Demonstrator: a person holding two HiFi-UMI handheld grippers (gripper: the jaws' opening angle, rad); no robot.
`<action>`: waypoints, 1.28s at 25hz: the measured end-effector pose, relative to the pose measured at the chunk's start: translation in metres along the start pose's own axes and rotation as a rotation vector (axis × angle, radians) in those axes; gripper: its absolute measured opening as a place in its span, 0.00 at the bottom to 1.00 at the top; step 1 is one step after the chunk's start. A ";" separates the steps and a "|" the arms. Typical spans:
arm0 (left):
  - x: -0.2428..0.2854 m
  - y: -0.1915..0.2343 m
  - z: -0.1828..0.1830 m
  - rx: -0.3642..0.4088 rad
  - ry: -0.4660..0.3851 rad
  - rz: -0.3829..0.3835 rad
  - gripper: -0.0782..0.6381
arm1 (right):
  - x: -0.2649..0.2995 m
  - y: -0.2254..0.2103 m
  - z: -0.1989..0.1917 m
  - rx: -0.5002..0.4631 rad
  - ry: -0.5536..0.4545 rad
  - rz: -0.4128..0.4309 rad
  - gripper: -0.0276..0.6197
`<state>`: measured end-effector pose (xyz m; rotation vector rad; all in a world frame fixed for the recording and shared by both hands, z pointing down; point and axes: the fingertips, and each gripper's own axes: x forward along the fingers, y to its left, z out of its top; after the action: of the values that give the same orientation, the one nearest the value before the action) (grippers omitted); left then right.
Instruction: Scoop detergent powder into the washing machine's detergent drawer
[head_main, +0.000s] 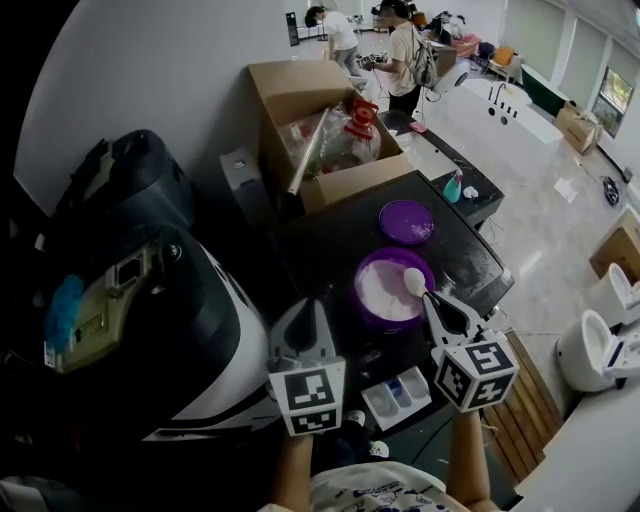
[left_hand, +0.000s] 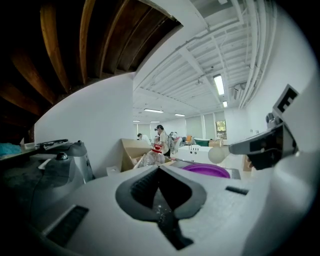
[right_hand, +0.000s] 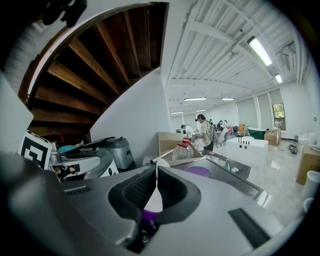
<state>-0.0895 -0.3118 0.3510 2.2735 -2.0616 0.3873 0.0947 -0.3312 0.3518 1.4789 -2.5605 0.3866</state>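
The left gripper (head_main: 304, 308), at the head view's lower centre, and the right gripper (head_main: 428, 300) beside it share a pale grey shell that narrows to a dark tip. Each carries a white cube (head_main: 307, 397) (head_main: 475, 372) printed with black square markers. In the gripper views, 2 ribbed black pads (left_hand: 140, 184) (right_hand: 135, 192) line a notch in the shell, and dark rectangular slots (left_hand: 65, 225) (right_hand: 247, 220) flank it. A white printed shirt (head_main: 375, 495) shows at the bottom edge.

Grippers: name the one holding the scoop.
The right gripper: it clamps the white scoop over the purple powder tub; the left gripper is shut, empty.
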 end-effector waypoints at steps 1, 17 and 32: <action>0.003 0.000 0.000 0.001 0.003 -0.005 0.11 | 0.004 -0.001 -0.001 0.000 0.015 0.002 0.07; 0.032 0.002 -0.007 0.021 0.046 -0.058 0.11 | 0.041 -0.009 -0.006 0.028 0.256 0.036 0.07; 0.035 0.008 -0.017 0.014 0.083 -0.060 0.11 | 0.070 0.006 -0.030 0.030 0.565 0.190 0.07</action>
<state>-0.0971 -0.3432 0.3740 2.2795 -1.9532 0.4855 0.0545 -0.3776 0.3978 0.9511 -2.2363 0.7480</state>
